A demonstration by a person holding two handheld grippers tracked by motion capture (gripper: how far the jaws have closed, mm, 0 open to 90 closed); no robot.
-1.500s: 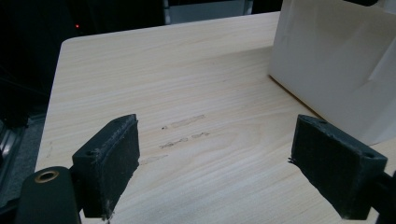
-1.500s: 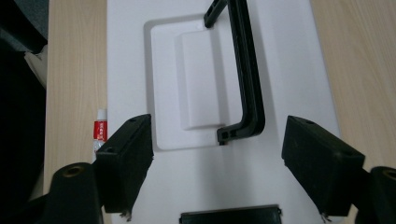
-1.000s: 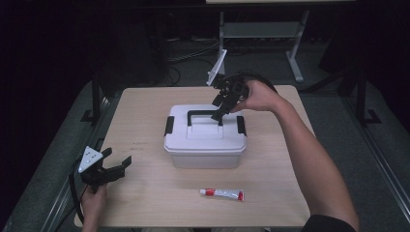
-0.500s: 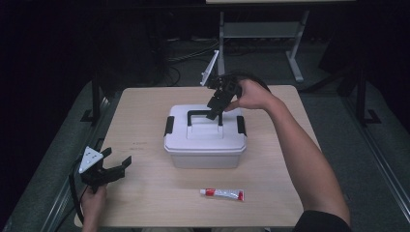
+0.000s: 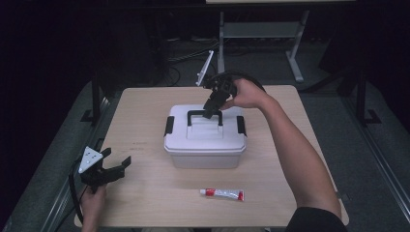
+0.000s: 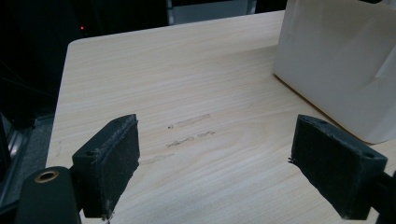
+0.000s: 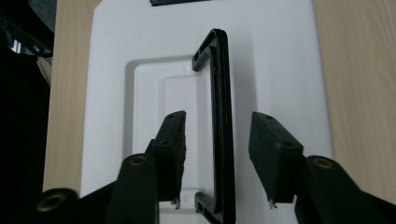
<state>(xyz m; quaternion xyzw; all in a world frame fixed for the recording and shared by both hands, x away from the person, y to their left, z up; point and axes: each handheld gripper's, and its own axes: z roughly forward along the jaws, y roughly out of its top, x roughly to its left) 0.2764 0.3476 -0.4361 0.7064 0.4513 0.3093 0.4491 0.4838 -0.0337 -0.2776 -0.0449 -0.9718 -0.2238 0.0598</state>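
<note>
Fingers (image 7: 173, 140) of right gripper (image 5: 211, 110) set on both sides of black handle (image 7: 219, 116), narrow gaps on each side, pads not yet pressing; just been closing, with this handle between them. Handle standing upright above lid of white box (image 5: 205, 145), which sits near middle of wooden counter (image 5: 145, 130), black latches at both short ends. Seen from above: right gripper tilted down over handle's right part, held by right hand (image 5: 244, 94) coming from far side of box. Fingers (image 6: 112, 163) of left gripper (image 5: 116, 166) spread wide, nothing between them, only bare wood with some faint scratch marks below. Left gripper low at near left corner of counter, held by left hand (image 5: 92, 198), well apart from box; one white corner of box visible at upper right in left gripper view. Small white tube with red end (image 5: 222, 194) lying flat on counter in front of box, near front edge, apart from both grippers.
</note>
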